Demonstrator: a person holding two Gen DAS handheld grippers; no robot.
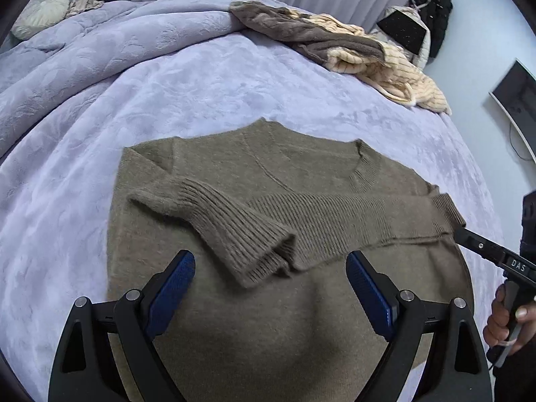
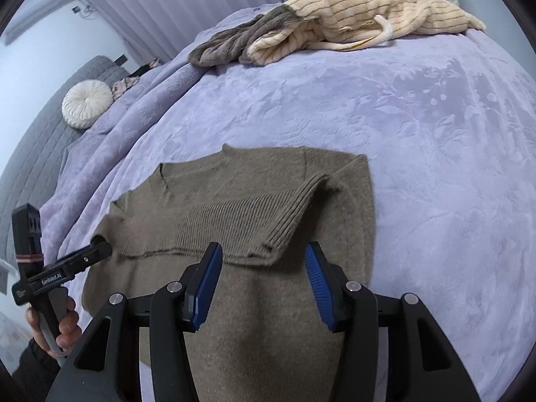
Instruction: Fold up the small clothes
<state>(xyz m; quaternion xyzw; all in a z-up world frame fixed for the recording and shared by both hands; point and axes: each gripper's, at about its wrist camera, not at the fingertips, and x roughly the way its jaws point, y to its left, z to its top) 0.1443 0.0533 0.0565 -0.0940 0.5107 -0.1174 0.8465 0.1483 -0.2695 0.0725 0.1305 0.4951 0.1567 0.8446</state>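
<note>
Lay flat on a lavender bed cover (image 1: 234, 93): one olive-brown knit sweater (image 1: 284, 301), neckline at the far end, hem nearest both cams. Had both sleeves already crossed over the chest: left sleeve (image 1: 231, 231) angled down w/ its ribbed cuff ending just ahead of the left gripper (image 1: 270, 293), right sleeve (image 1: 368, 211) stretched across underneath it. Showed left fingers (image 1: 171, 294) spread wide, nothing between, hovering above the lower body panel. Showed right gripper (image 2: 263, 284) roughly half open, also holding nothing, poised over the hem area just short of the sleeve edge in the right wrist view. Seen from the left cam: right tool at the sweater's right edge near the shoulder fold, hand (image 1: 502, 321) wrapped round its handle. Sat well apart at the far bed edge: a heap of cream striped and grey-brown clothes (image 2: 335, 30); round white cushion (image 2: 87, 103) off to the side. Judged next step: bottom-to-top fold. To do it well, prob. best to pinch both hem corners at once, evenly spaced, deep enough to catch front & back layers, then lift together and carry toward the neckline w/o dragging the crossed sleeves out of place. Risk: soft knit sagging in the middle or one cuff sliding out.
</note>
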